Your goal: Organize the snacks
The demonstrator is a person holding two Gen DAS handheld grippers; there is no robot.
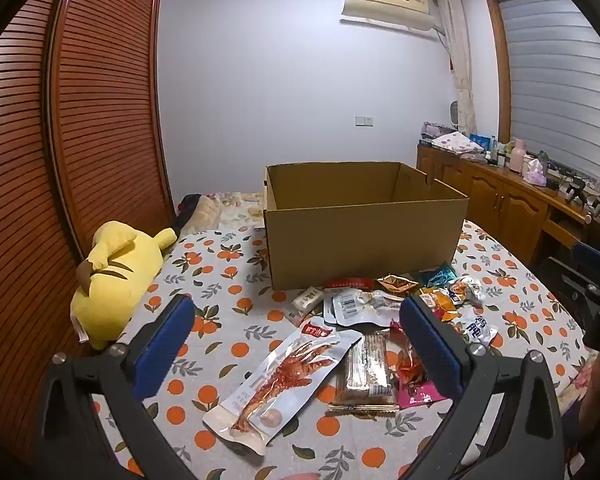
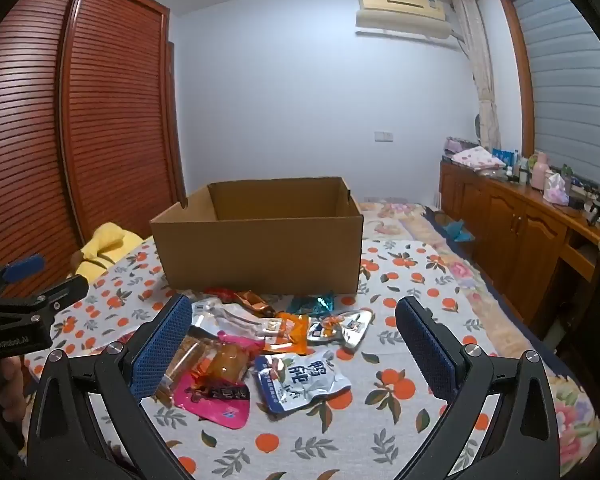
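Observation:
An open cardboard box (image 1: pixel 364 236) (image 2: pixel 260 252) stands on a bed with an orange-print sheet (image 1: pixel 228 272) (image 2: pixel 404 412). A heap of snack packets lies in front of it. A long white packet with a red claw picture (image 1: pixel 284 380) lies nearest my left gripper (image 1: pixel 296 320), beside a brown bar packet (image 1: pixel 366 368). My left gripper hangs open above them, holding nothing. A white-and-blue pouch (image 2: pixel 300 380), a pink pouch (image 2: pixel 214 394) and an orange packet (image 2: pixel 288 330) lie under my right gripper (image 2: pixel 294 322), also open and empty.
A yellow plush toy (image 1: pixel 112 276) (image 2: pixel 100 248) lies at the bed's left edge by a slatted wooden wardrobe (image 1: pixel 80 120). A wooden sideboard (image 2: pixel 516 236) with clutter runs along the right wall. Each gripper shows at the edge of the other's view.

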